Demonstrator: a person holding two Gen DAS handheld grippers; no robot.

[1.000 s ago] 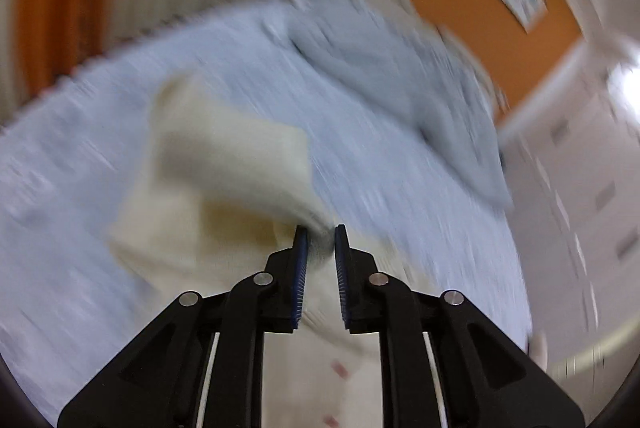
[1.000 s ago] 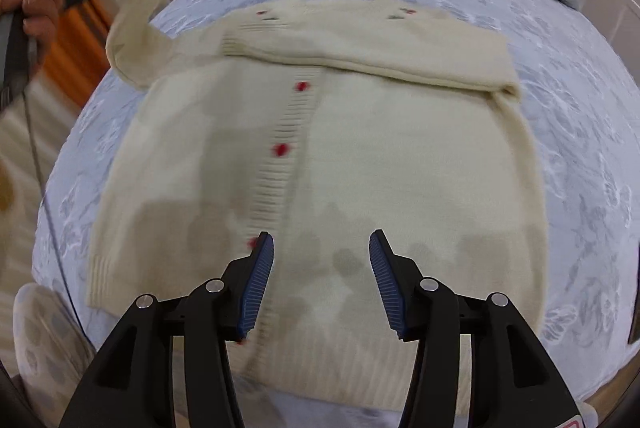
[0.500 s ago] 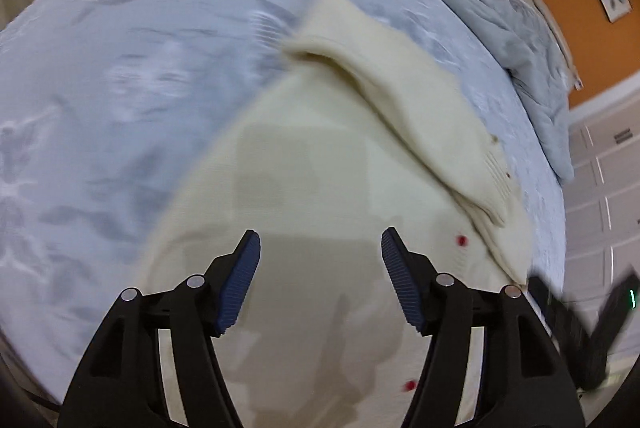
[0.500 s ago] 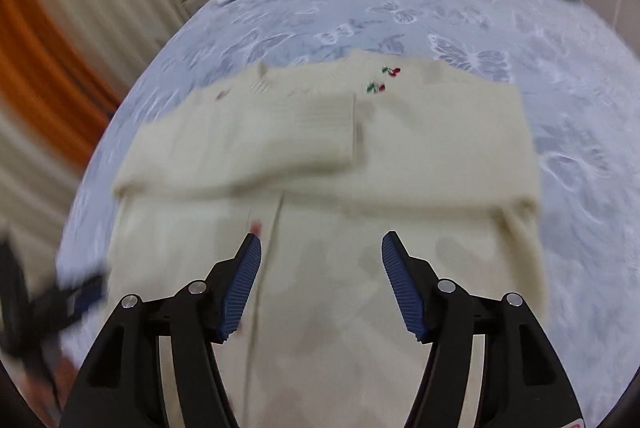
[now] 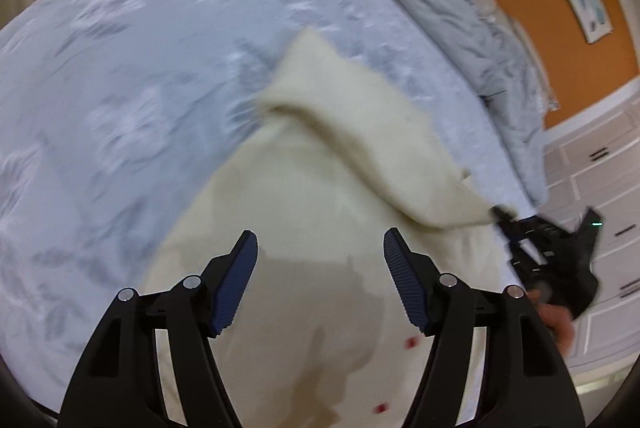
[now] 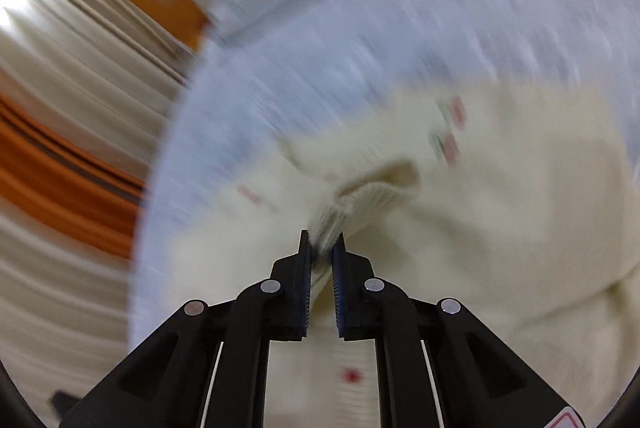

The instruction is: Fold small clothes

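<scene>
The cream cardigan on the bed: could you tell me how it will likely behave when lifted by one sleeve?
Probably floppy: the sleeve pinched by the right gripper drapes and bunches. Likely light, since the cream cardigan lifts from one pinch. The knit looks grippy, unlikely to slip.

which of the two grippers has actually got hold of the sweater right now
The right gripper: its fingers are shut on the cuff of the cream cardigan. The left gripper hangs open above the cardigan, gripping nothing.
</scene>
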